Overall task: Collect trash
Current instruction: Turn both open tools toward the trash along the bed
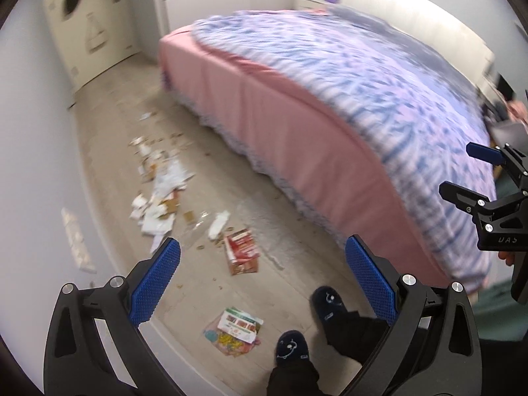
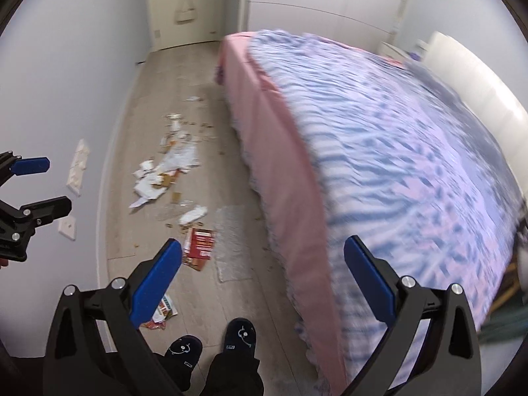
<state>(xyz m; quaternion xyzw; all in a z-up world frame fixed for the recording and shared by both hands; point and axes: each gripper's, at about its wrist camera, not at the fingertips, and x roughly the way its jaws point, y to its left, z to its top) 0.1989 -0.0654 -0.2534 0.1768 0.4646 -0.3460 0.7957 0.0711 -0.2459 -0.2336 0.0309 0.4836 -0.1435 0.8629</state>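
A narrow strip of pale wood-look floor (image 1: 109,171) runs between a light grey wall and a wide bed with a pink valance and a blue-and-lilac striped quilt (image 1: 346,76), ending at a cream door in the far corner. The left gripper (image 1: 262,275) hangs well above that floor with its blue ribbed pads spread wide and nothing between them; the right gripper (image 2: 262,275) is likewise wide apart and empty, each one showing at the side of the other's view. Directly under them stand the person's two dark slippers with pale drawn faces (image 1: 310,323). Just ahead of the slippers lies a flat, brightly printed paper wrapper (image 1: 235,330), then a red-and-white flattened carton (image 1: 242,254) beside a thin clear plastic sheet at the bed's edge, then a small white crumpled scrap (image 1: 218,224), and further along the wall side a heap of torn white paper and brown cardboard bits (image 1: 158,194) trailing towards the door. No bin or bag shows in either view. The risks I see: flat paper lying flush on the floor may slide away from closing pads instead of lifting; the tiny brown crumbs are likely too small to pinch; the clear sheet is easy to overlook or step on, and both views are smeared.
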